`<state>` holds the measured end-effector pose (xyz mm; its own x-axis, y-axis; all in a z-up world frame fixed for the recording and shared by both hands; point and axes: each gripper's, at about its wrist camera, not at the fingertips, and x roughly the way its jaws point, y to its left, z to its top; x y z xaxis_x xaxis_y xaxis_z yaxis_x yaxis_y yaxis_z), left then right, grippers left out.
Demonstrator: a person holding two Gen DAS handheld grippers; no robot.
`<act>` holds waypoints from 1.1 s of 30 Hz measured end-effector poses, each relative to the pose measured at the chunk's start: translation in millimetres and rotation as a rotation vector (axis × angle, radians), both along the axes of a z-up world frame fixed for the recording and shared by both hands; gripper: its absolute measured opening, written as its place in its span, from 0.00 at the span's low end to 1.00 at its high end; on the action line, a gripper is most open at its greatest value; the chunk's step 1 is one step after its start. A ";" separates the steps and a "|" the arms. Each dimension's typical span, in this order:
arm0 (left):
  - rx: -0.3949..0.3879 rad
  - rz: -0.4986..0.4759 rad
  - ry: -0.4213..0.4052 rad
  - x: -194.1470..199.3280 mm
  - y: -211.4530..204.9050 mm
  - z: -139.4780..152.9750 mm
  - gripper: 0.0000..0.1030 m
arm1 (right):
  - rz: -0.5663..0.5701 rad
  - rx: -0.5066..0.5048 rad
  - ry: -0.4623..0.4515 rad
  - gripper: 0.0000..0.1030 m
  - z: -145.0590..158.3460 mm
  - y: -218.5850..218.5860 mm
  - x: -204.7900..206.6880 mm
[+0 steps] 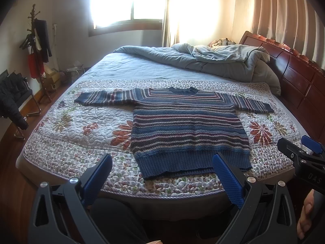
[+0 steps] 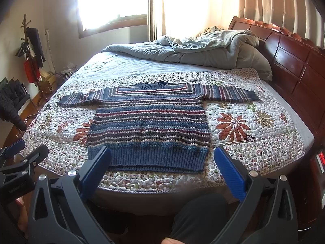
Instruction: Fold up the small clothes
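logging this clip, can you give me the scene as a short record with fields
setting: bedroom, bed with wooden headboard
surface: flowered quilt across the near part of the bed
garment: striped sweater, spread flat, unfolded, sleeves out to both sides, collar away from the cameras
bedding: grey duvet bunched at the far side
left gripper: open, empty, above the near bed edge
right gripper: open, empty, above the near bed edge
background: coat rack by the wall, bright window
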<state>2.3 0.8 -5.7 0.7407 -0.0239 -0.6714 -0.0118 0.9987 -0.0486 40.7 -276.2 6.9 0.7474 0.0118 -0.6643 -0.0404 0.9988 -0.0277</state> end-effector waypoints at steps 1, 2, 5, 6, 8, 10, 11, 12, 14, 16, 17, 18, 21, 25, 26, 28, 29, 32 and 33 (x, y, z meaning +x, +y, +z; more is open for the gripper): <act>0.000 0.000 0.000 0.0 -0.2 0.0 0.96 | 0.001 -0.001 -0.001 0.98 0.0 0.0 0.9; 0.001 0.000 -0.001 0.1 -0.2 -0.1 0.96 | 0.001 -0.002 -0.002 0.98 0.5 -0.2 1.0; 0.001 -0.001 -0.001 0.5 -0.5 -0.2 0.96 | 0.002 -0.005 -0.004 0.98 1.3 0.6 2.5; 0.001 -0.001 -0.001 0.8 -0.3 0.0 0.96 | 0.002 -0.006 -0.003 0.98 1.3 0.7 2.5; 0.000 -0.001 -0.001 1.1 -0.2 0.2 0.96 | 0.004 -0.008 -0.005 0.98 1.9 2.4 3.1; 0.002 0.000 -0.002 0.8 -0.5 0.3 0.96 | 0.005 -0.009 -0.006 0.98 2.0 3.1 3.4; 0.001 -0.001 -0.001 1.8 -0.6 0.8 0.96 | 0.006 -0.010 -0.007 0.98 2.5 3.5 3.8; 0.001 0.000 -0.001 1.8 -0.7 0.9 0.96 | 0.006 -0.011 -0.007 0.98 2.9 4.0 4.3; 0.002 0.000 -0.001 1.8 -0.7 0.8 0.96 | 0.007 -0.011 -0.007 0.98 2.7 4.5 4.7; 0.002 -0.001 0.000 1.6 -0.7 0.7 0.96 | 0.007 -0.012 -0.008 0.98 3.0 4.7 5.1; 0.002 -0.001 -0.001 1.4 -0.6 0.6 0.96 | 0.007 -0.012 -0.007 0.98 2.7 4.9 5.0; 0.002 -0.001 -0.001 1.4 -0.5 0.6 0.96 | 0.007 -0.011 -0.007 0.98 2.7 4.9 5.3; 0.001 -0.001 0.001 2.3 -0.7 1.2 0.96 | 0.007 -0.011 -0.007 0.98 2.3 4.8 4.6; 0.002 -0.002 0.005 4.6 -1.2 1.9 0.96 | 0.006 -0.011 -0.004 0.98 1.4 4.7 5.9; 0.003 -0.002 0.007 6.5 -2.5 1.9 0.96 | 0.006 -0.012 -0.002 0.98 0.6 4.5 7.7; 0.005 -0.004 0.012 11.2 -3.4 1.2 0.96 | 0.005 -0.010 0.001 0.98 -0.3 4.0 9.7; 0.004 -0.005 0.014 12.4 -3.7 0.8 0.96 | 0.005 -0.011 0.002 0.98 -0.5 4.1 10.4; 0.002 -0.005 0.020 15.9 -4.0 -0.5 0.96 | 0.005 -0.009 0.007 0.98 -2.5 3.1 13.8; 0.001 -0.006 0.023 17.2 -4.0 -1.5 0.96 | 0.005 -0.009 0.008 0.98 -3.2 2.9 14.8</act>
<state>19.6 -3.3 -7.1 0.7246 -0.0272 -0.6886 -0.0073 0.9989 -0.0471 55.5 -273.3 3.6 0.7419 0.0092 -0.6704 -0.0453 0.9983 -0.0365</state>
